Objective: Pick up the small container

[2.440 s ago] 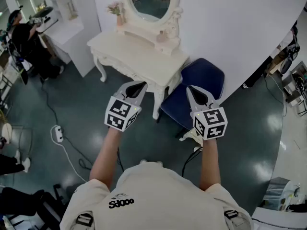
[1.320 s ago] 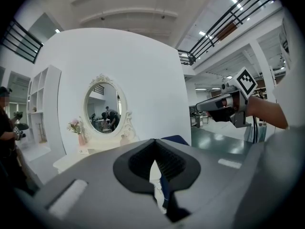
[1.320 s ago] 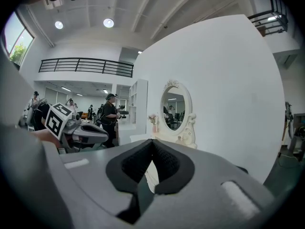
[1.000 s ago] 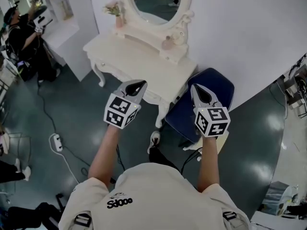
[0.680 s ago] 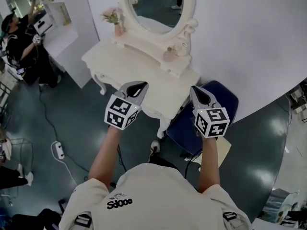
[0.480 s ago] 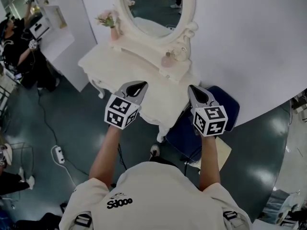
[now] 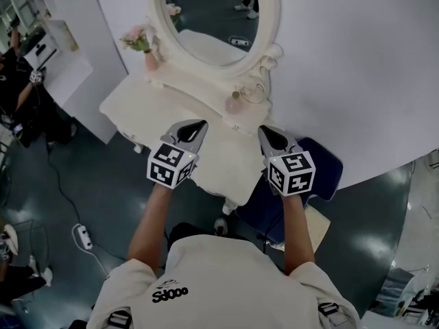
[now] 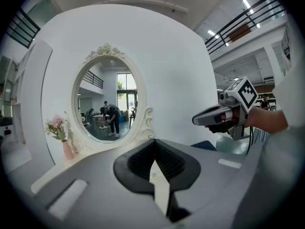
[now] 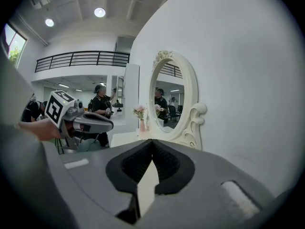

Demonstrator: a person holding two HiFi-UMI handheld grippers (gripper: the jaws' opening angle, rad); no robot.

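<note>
Left claw [image 7: 202, 123]: jaws pressed together, nothing between them. Right claw [image 7: 262, 129]: jaws likewise pressed together, empty. Both are held level above the front part of one white counter [image 7: 158, 112], side by side and well apart. Items counted on the counter: one oval mirror [image 7: 206, 9], one vase [image 7: 149, 59] of pink flowers at its left foot, one pink small container [image 7: 234, 104] and one clear glass vessel [image 7: 254, 92] just beside it. The small container sits on the raised ledge at the mirror's right foot, ahead of both claws, nearer the right one and touching neither. It appears upright, long axis vertical; its top is too small to read. One blue chair [image 7: 326, 168] is partly hidden behind the right claw.
</note>
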